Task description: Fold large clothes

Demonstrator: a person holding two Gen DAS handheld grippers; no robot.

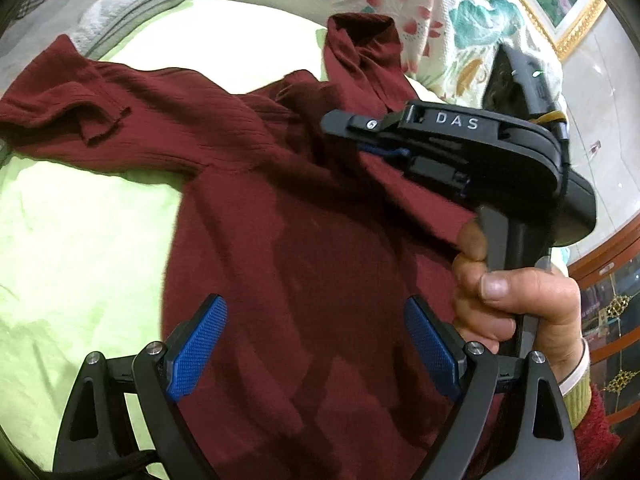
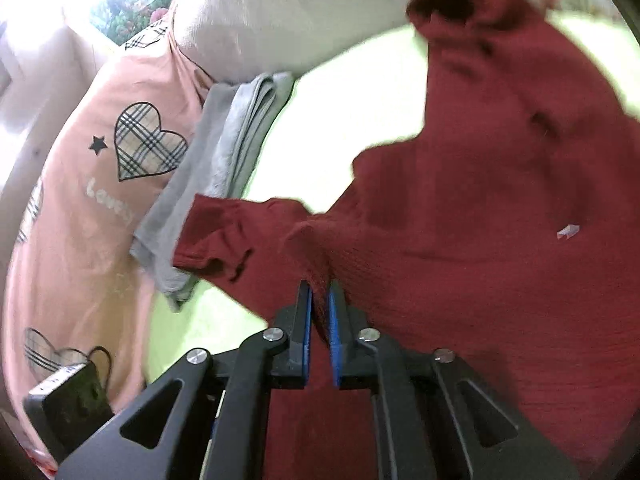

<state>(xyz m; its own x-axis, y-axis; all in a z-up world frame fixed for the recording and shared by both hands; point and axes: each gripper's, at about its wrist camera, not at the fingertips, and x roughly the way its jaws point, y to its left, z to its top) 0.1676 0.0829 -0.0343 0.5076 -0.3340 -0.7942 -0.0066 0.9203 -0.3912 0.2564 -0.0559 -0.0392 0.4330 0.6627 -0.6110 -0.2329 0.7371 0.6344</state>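
Pale green bed sheet (image 1: 72, 240) underneath, floral bedding (image 1: 432, 20) and a folded grey towel (image 1: 132, 4) beyond; dark red sweater (image 1: 300, 220) spread flat on the sheet, body running away from the camera toward the collar, one sleeve (image 1: 64, 108) stretched left toward the towel; right gripper (image 2: 320, 300) clenched on a pinch of sweater fabric near that sleeve, nearest the coming fold; left gripper (image 1: 316, 344) released, hovering over the lower body, pads (image 1: 196, 344) wide apart with nothing between; peach heart-print pillow (image 2: 100, 184) past the towel.

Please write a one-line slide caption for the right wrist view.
Right tool pinches a fold of the dark red sweater above the green bedsheet.
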